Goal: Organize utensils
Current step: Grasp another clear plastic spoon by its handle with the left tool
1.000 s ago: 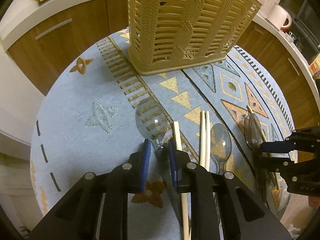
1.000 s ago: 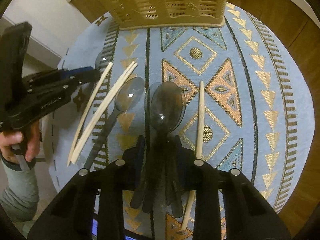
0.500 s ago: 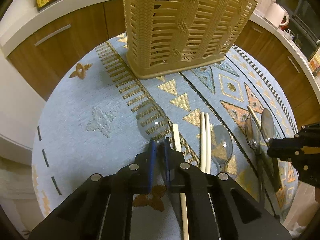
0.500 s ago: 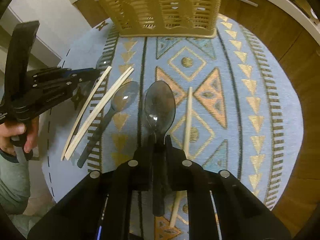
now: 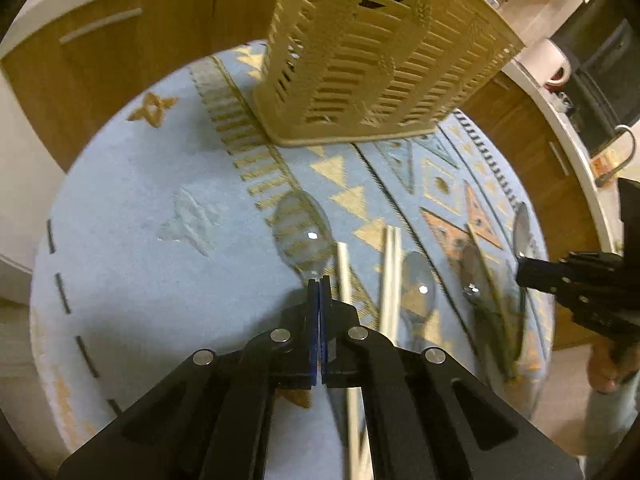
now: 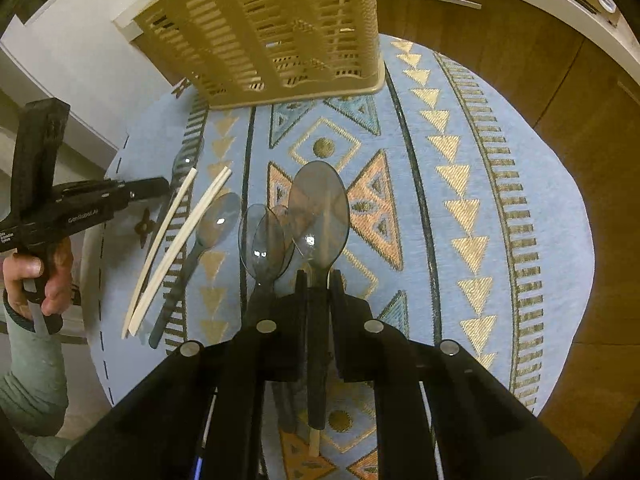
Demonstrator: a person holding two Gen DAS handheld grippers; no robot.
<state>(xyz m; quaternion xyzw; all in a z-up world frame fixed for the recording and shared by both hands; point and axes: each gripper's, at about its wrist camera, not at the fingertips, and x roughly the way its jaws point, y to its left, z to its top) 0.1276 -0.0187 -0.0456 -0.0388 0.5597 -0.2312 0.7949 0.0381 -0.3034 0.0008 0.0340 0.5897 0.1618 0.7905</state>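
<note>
My left gripper [image 5: 319, 280] is shut on the neck of a clear plastic spoon [image 5: 302, 236], lifted a little over the patterned round table [image 5: 120, 220]. My right gripper [image 6: 319, 276] is shut on the handle of a smoky grey spoon [image 6: 319, 212] and holds it above the table. The beige slatted utensil basket [image 5: 372, 56] stands upright at the far side, also in the right wrist view [image 6: 276, 28]. Pale chopsticks [image 6: 176, 240] and more grey spoons [image 6: 264, 244] lie on the cloth.
Another grey spoon [image 5: 418, 292] and chopsticks [image 5: 390, 272] lie right of my left gripper. Wooden cabinets [image 5: 100, 48] with a white counter ring the table. A white mug [image 5: 554, 64] stands on the counter at right.
Both grippers closed on their spoons and lifted them off the cloth. The left gripper moved toward the basket; the right one rose and drew back slightly.
</note>
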